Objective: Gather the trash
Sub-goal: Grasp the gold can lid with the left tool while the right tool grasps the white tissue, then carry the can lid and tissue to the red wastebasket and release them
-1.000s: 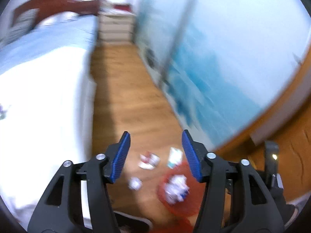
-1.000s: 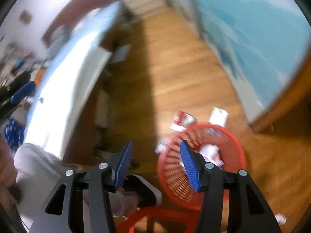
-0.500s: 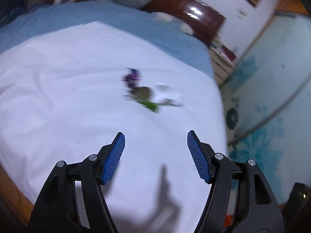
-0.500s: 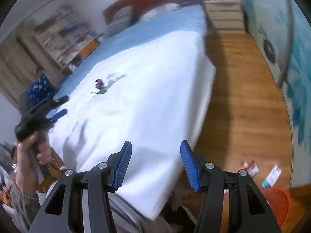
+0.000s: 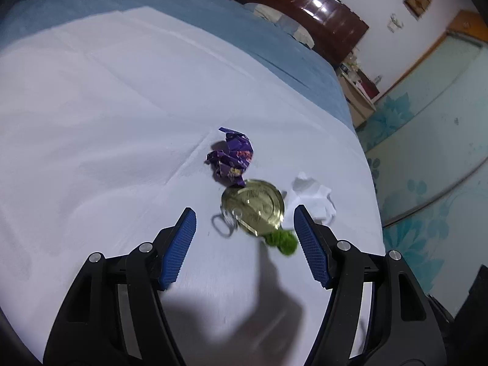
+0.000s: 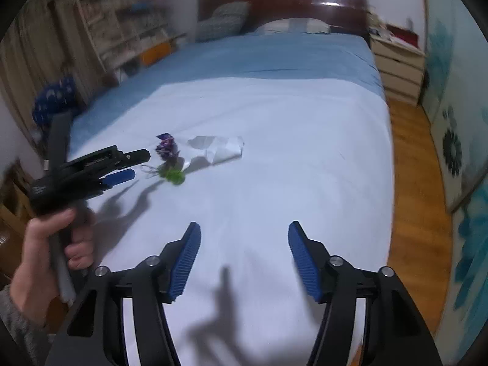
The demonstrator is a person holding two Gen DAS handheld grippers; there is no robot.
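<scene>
**Trash on the bed, both grippers spread and empty**

A small cluster of trash is seen on the white sheet of the bed. At its centre lies a round gold can lid with a pull ring at its 8 o'clock edge. A crumpled purple wrapper is found at the lid's 11 o'clock, touching its rim. A crumpled white paper lies at the lid's 3 o'clock, and a green clump at its 5 o'clock, just beside the rim.

The left gripper is held released above the sheet, its blue pads wide apart and nothing between them; the lid is framed just beyond the fingertips. In the right wrist view the same gripper is seen gripped by a hand at 9 o'clock of the cluster.

The right gripper is likewise released and empty, well apart from the trash, over bare sheet.

A blue bedspread, a dark wooden headboard and a set of drawers are seen beyond.
</scene>
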